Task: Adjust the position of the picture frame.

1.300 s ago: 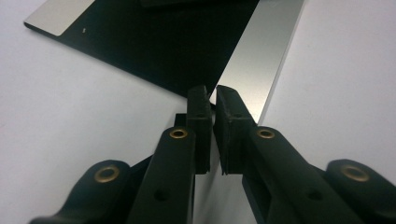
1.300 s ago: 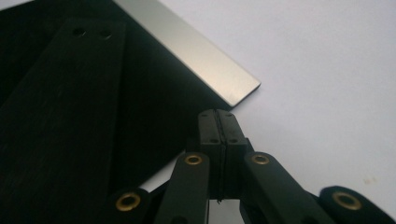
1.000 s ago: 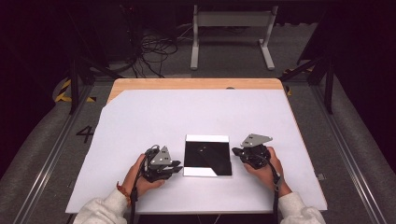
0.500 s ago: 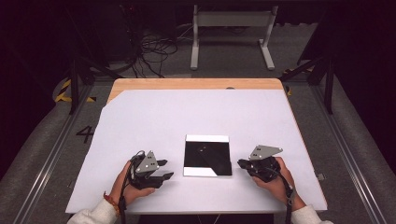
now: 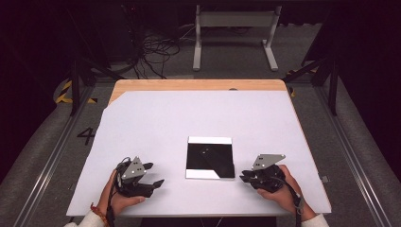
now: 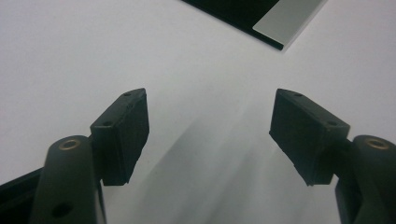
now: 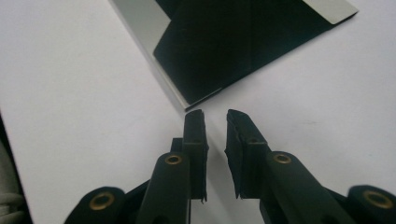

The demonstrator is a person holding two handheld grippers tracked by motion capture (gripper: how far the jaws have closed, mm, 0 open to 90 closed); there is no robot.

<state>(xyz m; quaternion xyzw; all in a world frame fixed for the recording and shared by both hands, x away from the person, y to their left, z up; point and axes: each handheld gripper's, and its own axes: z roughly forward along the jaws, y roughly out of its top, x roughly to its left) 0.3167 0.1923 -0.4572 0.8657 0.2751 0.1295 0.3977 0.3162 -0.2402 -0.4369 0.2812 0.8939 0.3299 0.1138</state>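
Now both grippers, left gripper (image 5: 153, 175) and right gripper (image 5: 245, 178), flank the mirror tile (image 5: 210, 158), jaws just opening, empty.

Table (image 5: 198, 85): light wooden top, bare along the far edge and at the far left corner.
Cover (image 5: 156, 127): white sheet lying flat over nearly the whole top, reaching the near edge; its far left corner is cut at a slant.
Mirror panel (image 5: 210, 158): dark, glossy square lying flat on the white sheet, near the middle of the near edge, its sides parallel to the table's edges.
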